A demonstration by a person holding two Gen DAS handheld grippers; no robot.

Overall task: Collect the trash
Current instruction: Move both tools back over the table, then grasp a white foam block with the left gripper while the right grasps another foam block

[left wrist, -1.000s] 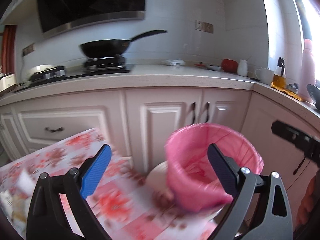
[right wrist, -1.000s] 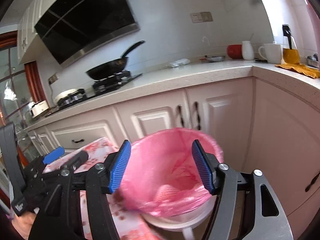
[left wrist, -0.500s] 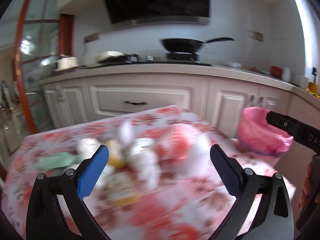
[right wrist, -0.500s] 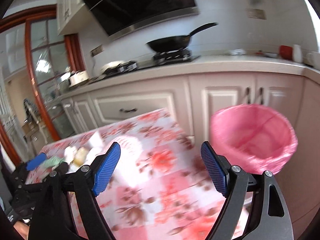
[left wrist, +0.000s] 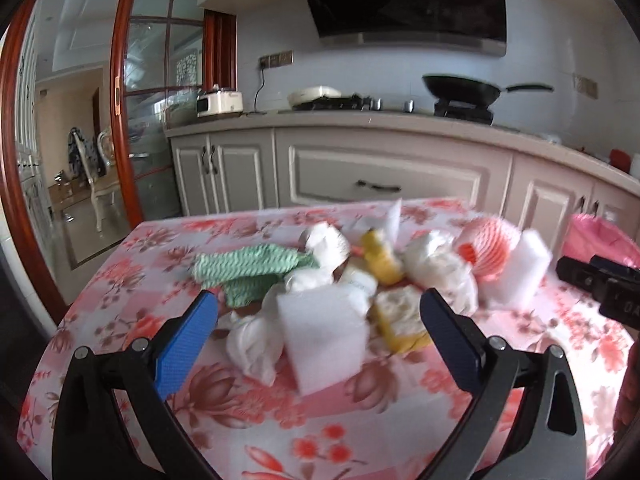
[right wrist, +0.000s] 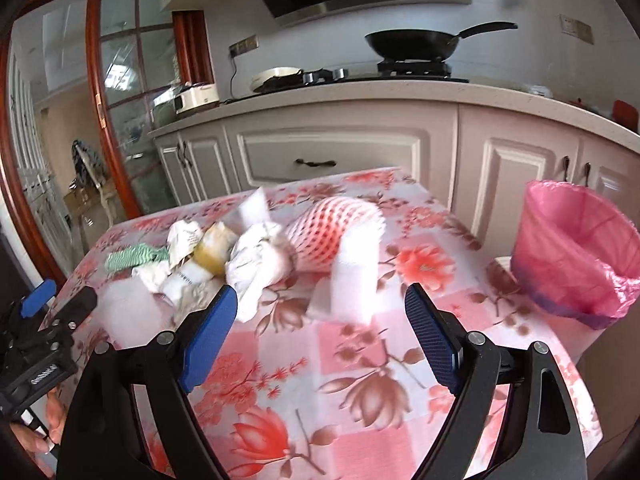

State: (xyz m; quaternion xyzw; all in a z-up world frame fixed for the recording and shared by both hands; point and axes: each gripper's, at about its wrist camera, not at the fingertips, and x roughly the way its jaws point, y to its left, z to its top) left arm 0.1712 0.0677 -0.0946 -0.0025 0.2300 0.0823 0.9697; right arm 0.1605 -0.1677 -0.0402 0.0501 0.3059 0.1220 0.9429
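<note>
A pile of trash lies on the floral tablecloth (left wrist: 360, 420): a white foam block (left wrist: 324, 340), crumpled white paper (left wrist: 252, 344), a green cloth (left wrist: 248, 268), yellow scraps (left wrist: 380, 258) and a pink foam fruit net (left wrist: 494, 248). My left gripper (left wrist: 318, 338) is open and empty, just in front of the white block. My right gripper (right wrist: 320, 334) is open and empty above the cloth (right wrist: 320, 400), near a second white block (right wrist: 352, 280) and the fruit net (right wrist: 332, 232). A bin with a pink liner (right wrist: 576, 248) stands past the table's right edge.
Kitchen cabinets (left wrist: 384, 176) and a counter with a stove and black pan (left wrist: 460, 88) run behind the table. A red-framed glass door (left wrist: 120, 120) is at the left. The left gripper's body (right wrist: 36, 340) shows at the lower left of the right wrist view.
Both grippers have swung left from the pink bin to the table. The trash pile now sits in front of them and closer. Both stay open.
</note>
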